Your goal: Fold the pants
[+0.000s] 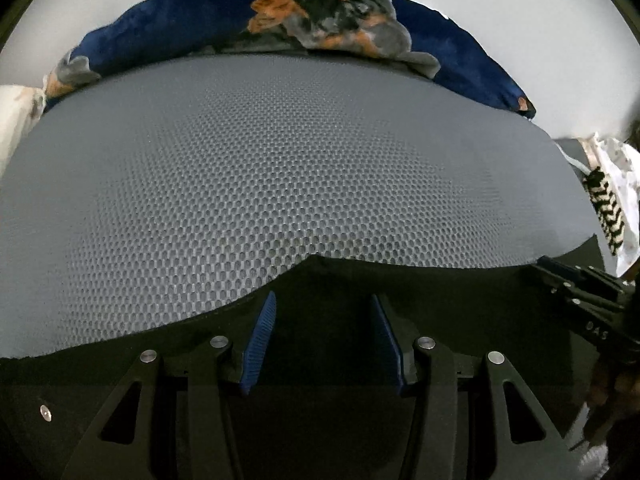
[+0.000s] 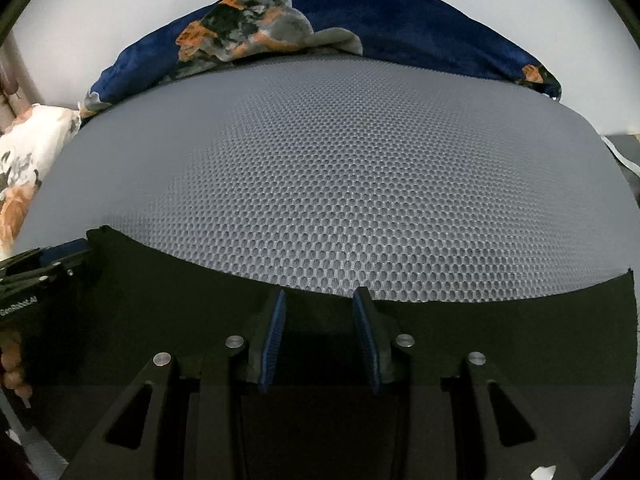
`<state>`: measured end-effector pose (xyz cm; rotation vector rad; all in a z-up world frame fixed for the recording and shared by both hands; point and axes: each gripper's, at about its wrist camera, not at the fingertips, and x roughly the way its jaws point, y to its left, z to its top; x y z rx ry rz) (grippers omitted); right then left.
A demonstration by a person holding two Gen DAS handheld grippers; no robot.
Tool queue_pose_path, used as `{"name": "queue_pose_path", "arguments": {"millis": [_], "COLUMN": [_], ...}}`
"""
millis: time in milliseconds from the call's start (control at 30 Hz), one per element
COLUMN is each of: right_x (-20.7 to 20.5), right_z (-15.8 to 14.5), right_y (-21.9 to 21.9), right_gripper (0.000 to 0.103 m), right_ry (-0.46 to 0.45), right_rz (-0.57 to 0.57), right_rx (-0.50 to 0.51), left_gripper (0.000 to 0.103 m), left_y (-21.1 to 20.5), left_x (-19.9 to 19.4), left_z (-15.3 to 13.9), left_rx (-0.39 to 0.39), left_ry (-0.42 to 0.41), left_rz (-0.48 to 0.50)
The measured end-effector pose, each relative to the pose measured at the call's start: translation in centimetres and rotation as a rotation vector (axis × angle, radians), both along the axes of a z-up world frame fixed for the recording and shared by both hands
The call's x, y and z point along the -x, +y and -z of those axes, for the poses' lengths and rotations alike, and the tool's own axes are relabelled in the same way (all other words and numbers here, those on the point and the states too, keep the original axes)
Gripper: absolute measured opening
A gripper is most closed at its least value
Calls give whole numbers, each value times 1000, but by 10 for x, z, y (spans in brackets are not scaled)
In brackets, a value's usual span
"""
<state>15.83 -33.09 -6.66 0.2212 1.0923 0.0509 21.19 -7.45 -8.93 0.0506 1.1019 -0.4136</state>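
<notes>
Two tools hang over black pants (image 1: 328, 280) spread along the near side of a grey mesh mattress (image 1: 248, 168). Nearest in the left wrist view, the left tool (image 1: 322, 312) has its blue pads (image 1: 260, 340) standing apart with only dark cloth showing under the gap; whether they touch it cannot be told. In the right wrist view the right tool (image 2: 320, 304) also stands apart, its gap narrower, tips right at the pants' far edge. That edge runs wavy and rises toward the right in the left view, while the right view shows it as a smoother curve ending in a square corner (image 2: 630, 274) at the right. Past it the mattress lies bare and wide. Each view catches the other tool at its side margin. Only the left view shows a black-and-white striped cloth (image 1: 610, 216) at the right; only the right view shows a pale flowered pillow (image 2: 28, 148) clearly at the left. Farthest back, a navy blanket (image 1: 180, 28) with orange flowers borders the mattress against a pale wall (image 1: 100, 0).
</notes>
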Motion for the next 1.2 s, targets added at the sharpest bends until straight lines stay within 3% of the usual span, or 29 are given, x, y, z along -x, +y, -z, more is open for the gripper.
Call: {"name": "queue_pose_path", "arguments": {"millis": [333,600,767,1033,1200], "right_x": [3,29,66,123,150], "right_z": [2,-22,-25,-11,13], "right_y": [-5,-36,-95,-255,-325], "right_gripper": [33,33,36,37,37], "right_ry": [-12,-95,-127,-22,40], "right_rz": [-31,-47,-17,242,299], "right_rx": [-36,-132,-270,-417,-516], "left_gripper": [50,51,51,51,51], "left_y": [1,6,17,34,35], "left_x": [9,49,78,105,106], "left_z": [-2,-17,-20,-17,-12], "left_rx": [6,-12,5,20,55], "left_ry": [21,-25,-40,-29,4], "left_rz": [-49,-89,-108,-132,-169]}}
